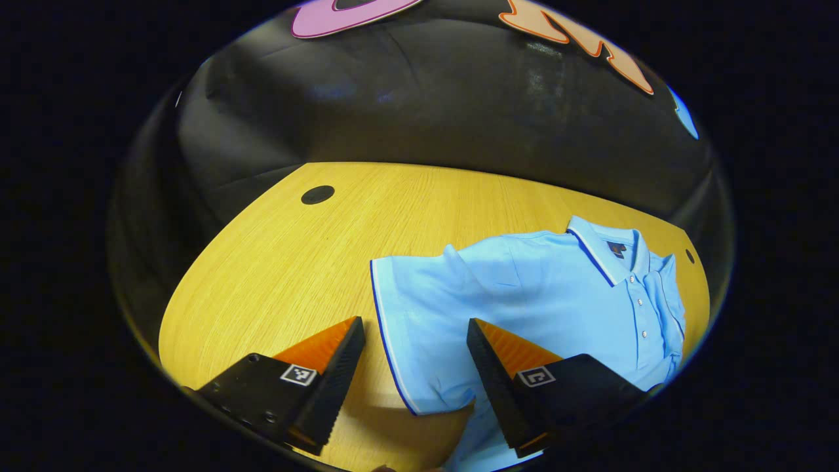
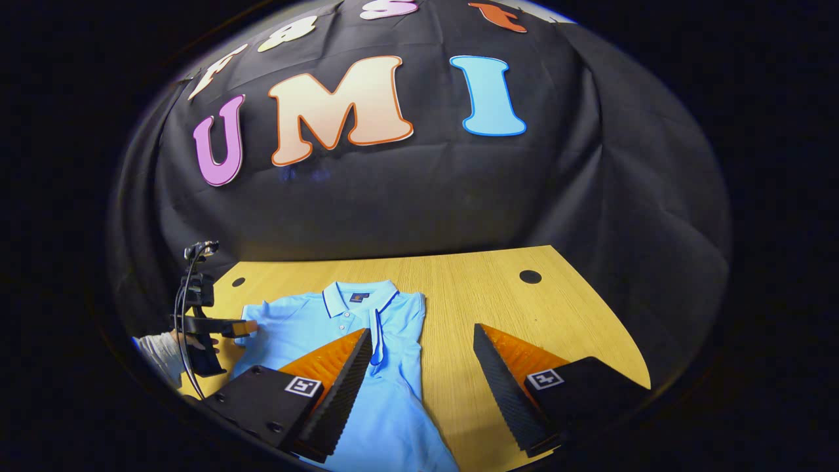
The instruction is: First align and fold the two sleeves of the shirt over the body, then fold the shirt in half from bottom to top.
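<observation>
Shirt sleeve [image 1: 419,341] lies flat between the wide-open, empty fingers of the left gripper [image 1: 416,341]. Right gripper [image 2: 423,351], equally spread and empty, hovers over the light-blue polo shirt [image 2: 387,393], collar at twelve o'clock, on the wooden table [image 2: 472,288].
</observation>
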The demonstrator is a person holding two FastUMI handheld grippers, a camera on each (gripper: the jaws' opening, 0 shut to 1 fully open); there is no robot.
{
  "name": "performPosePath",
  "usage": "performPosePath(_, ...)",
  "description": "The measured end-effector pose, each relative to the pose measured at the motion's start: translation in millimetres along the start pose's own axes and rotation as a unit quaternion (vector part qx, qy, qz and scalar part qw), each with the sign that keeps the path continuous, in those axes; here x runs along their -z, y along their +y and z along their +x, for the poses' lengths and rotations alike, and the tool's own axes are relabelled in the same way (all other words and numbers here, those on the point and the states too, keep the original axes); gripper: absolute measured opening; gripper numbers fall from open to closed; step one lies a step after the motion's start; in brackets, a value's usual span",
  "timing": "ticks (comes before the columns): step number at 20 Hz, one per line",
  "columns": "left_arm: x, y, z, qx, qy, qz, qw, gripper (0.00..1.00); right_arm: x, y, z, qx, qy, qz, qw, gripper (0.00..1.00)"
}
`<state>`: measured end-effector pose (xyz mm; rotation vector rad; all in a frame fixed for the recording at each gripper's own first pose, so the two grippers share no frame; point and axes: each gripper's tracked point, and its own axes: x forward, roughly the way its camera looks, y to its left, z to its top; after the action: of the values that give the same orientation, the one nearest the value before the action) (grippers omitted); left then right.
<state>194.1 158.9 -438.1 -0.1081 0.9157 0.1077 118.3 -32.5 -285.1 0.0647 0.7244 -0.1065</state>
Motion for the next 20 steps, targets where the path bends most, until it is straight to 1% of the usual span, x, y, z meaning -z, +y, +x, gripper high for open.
performPosePath(2,-0.7,-10.6,1.2,0.018,-0.001,-0.006,1.000,0.63,3.5,2.9,-2.2,-0.004,0.005,0.009,1.000,0.98)
performPosePath(3,-0.9,-17.1,1.3,0.030,-0.003,-0.009,1.000,0.54,4.1,2.7,-3.8,-0.004,0.006,0.013,1.000,0.98)
performPosePath(4,-1.7,-19.7,2.5,0.036,-0.007,-0.017,0.999,0.25,4.1,0.9,-4.8,-0.002,0.003,0.013,1.000,0.93)
performPosePath(5,-3.1,-22.0,3.3,0.039,-0.011,-0.028,0.999,0.17,4.3,-1.5,-4.9,0.000,0.002,0.011,1.000,0.98)
performPosePath(6,-3.8,-21.6,3.8,0.038,-0.017,-0.041,0.998,0.02,5.4,-2.4,-7.7,0.001,0.001,0.009,1.000,0.98)
performPosePath(7,-5.6,-22.4,3.7,0.037,-0.022,-0.048,0.998,0.01,5.5,-4.5,-10.0,0.001,0.002,0.009,1.000,0.98)
performPosePath(8,-4.9,-23.2,3.6,0.033,-0.022,-0.048,0.998,0.00,6.8,-6.2,-12.9,0.001,0.002,0.010,1.000,0.93)
performPosePath(9,-4.5,-22.6,-0.8,0.025,-0.018,-0.044,0.999,0.00,6.5,-9.9,-14.8,0.003,0.002,0.009,1.000,0.98)
performPosePath(10,-10.3,-28.8,-4.3,0.029,-0.023,-0.043,0.998,0.00,5.5,-14.6,-16.7,0.006,0.000,0.008,1.000,0.98)
performPosePath(12,-28.1,-46.9,-18.2,0.046,-0.046,-0.039,0.997,0.00,4.6,-20.4,-22.9,0.010,-0.002,0.013,1.000,0.97)
performPosePath(15,-43.9,-85.9,-36.6,0.081,-0.059,-0.014,0.995,0.00,1.4,-27.1,-28.0,0.012,-0.007,0.020,1.000,0.97)
performPosePath(18,-47.1,-129.8,-46.1,0.121,-0.061,0.006,0.991,0.00,4.1,-26.9,-31.2,0.010,-0.006,0.027,1.000,0.97)
performPosePath(20,-40.8,-150.7,-47.6,0.134,-0.055,0.021,0.989,0.00,6.2,-25.4,-33.1,0.007,-0.006,0.028,1.000,0.97)
